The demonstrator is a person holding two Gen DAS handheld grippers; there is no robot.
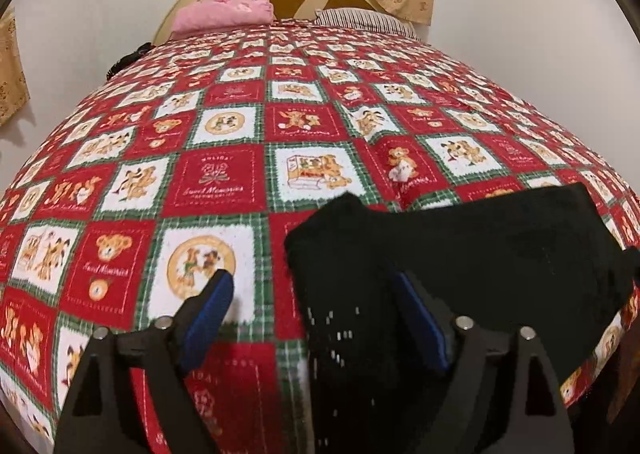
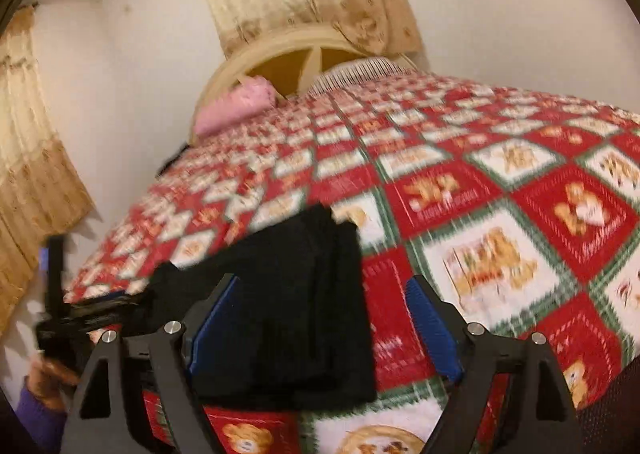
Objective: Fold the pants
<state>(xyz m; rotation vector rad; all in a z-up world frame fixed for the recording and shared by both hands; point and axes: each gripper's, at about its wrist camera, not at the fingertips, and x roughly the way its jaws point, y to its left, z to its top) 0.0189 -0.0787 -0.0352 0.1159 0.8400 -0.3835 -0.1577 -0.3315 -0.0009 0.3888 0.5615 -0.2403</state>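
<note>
Black folded pants (image 1: 460, 250) lie on the red patchwork bedspread (image 1: 224, 182), both the left gripper (image 1: 316, 294) and the right gripper (image 2: 320, 302) spread wide, gripping nothing.

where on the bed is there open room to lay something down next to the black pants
Most of the bedspread is bare: the wide stretch between the black pants and the pink pillow, and the squares on the pants' other side in the right wrist view. It is crowded only at the near edge, around both open grippers.
</note>
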